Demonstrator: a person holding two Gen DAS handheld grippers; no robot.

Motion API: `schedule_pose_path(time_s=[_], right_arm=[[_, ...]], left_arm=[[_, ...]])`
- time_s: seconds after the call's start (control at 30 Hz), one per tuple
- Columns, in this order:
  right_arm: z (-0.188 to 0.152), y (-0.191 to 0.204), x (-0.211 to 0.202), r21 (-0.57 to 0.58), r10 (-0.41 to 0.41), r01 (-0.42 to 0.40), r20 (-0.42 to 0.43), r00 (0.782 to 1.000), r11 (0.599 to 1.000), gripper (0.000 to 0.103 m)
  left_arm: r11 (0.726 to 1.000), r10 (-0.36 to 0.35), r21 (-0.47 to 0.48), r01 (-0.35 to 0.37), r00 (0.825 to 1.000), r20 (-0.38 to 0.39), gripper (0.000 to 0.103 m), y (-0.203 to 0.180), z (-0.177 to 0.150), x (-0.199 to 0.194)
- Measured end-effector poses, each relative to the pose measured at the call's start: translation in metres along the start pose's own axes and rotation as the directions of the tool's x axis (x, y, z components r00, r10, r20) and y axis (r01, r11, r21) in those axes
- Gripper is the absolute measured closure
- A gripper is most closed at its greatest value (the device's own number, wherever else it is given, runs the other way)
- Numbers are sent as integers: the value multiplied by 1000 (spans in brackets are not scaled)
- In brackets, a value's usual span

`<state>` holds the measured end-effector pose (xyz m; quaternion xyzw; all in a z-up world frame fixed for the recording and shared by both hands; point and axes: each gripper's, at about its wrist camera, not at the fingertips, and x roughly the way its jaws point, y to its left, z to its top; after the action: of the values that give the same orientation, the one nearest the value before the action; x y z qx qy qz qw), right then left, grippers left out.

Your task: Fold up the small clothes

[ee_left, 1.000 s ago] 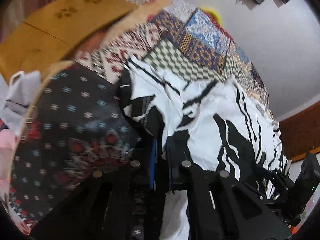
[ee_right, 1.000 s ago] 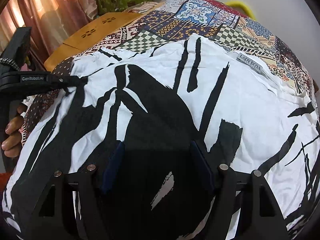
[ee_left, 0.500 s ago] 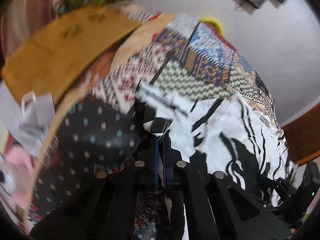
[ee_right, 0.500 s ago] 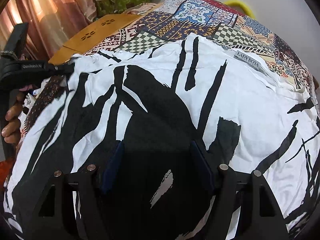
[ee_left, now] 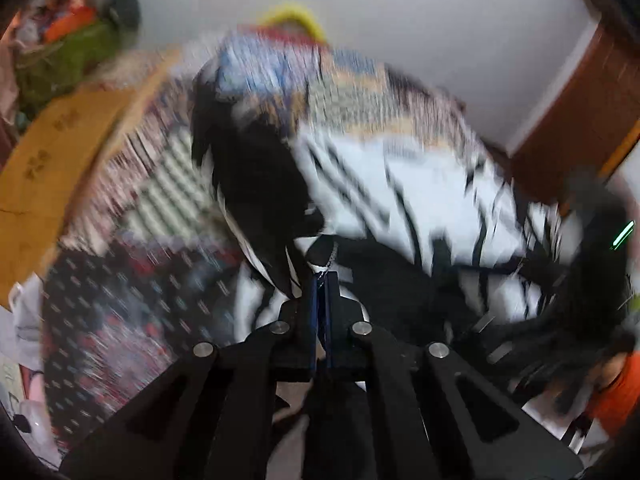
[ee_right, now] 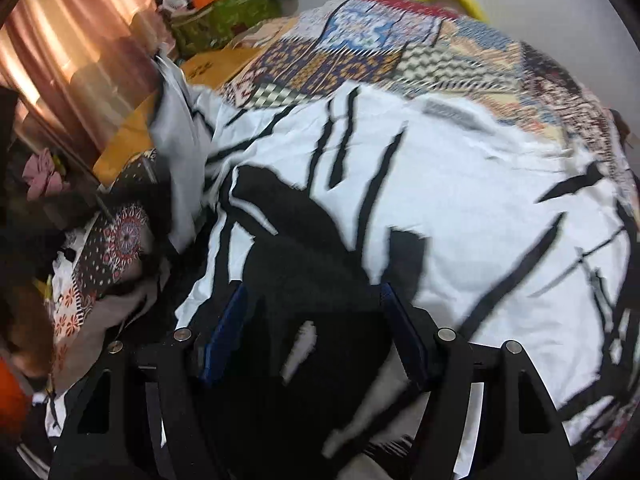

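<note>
White-and-black garment (ee_right: 460, 208) lies spread on a patchwork bedcover (ee_right: 360, 48). The left gripper (ee_left: 320, 280) pinches its lifted edge (blurred); the right gripper (ee_right: 312, 320) hovers with jaws apart. Folding looks barely begun.

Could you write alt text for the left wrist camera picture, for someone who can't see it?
A blurred fisheye view: the left gripper, its two black fingers shut, pinches an edge of a white garment with black brushstrokes and lifts it off a patchwork bedspread. A yellow-brown board lies at the left, a pale wall behind.
</note>
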<state>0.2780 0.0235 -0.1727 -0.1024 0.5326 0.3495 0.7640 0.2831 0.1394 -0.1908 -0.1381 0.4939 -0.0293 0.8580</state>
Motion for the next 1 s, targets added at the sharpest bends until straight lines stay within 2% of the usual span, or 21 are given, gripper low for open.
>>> schedule_pose_path(time_s=[0.07,0.13,0.23,0.3,0.47,0.53,0.63,0.7,0.9,0.93,0.97,1.0], right_arm=[[1,-4,-10,1,-8,8,14,1000,1000,37],[2,-6,-18,7,-11,11,28,1000,1000,37],[5,-4,-25,5,-8,8,49,999,1000,37],[9,0,-28,6,7,-7,62,998,1000,37],[23,10,-25,-2,17,-17,74,997,1000,37],[28,12,-21,-8,8,-8,79,997,1000,37],[37,12,-11,-18,-14,15,78,997,1000,37],[44,10,-3,-22,-35,37,78,996,999,37],[68,-11,30,-1,-89,89,64,994,996,38],[70,-14,37,8,-84,83,54,995,996,43],[71,-16,42,10,-77,77,48,996,997,55],[71,-16,47,10,-69,69,38,997,998,62]], left_arm=[[1000,-18,-13,17,997,-77,101,3,-13,18],[1000,-24,-11,23,993,-116,101,5,-21,27],[1000,-3,2,3,995,-98,101,2,-24,18],[999,39,32,-37,997,-66,94,-2,-22,5],[997,67,39,-67,998,16,55,7,-17,-31],[998,67,2,-67,996,59,51,22,-11,-44],[995,101,-28,-99,993,62,50,38,0,-39],[991,125,-46,-124,992,30,50,48,5,-26],[992,108,-51,-112,991,-75,50,60,9,29],[994,94,-50,-98,991,-91,50,59,9,36],[995,81,-48,-86,992,-101,50,58,7,41],[996,69,-42,-74,992,-107,50,55,6,45]])
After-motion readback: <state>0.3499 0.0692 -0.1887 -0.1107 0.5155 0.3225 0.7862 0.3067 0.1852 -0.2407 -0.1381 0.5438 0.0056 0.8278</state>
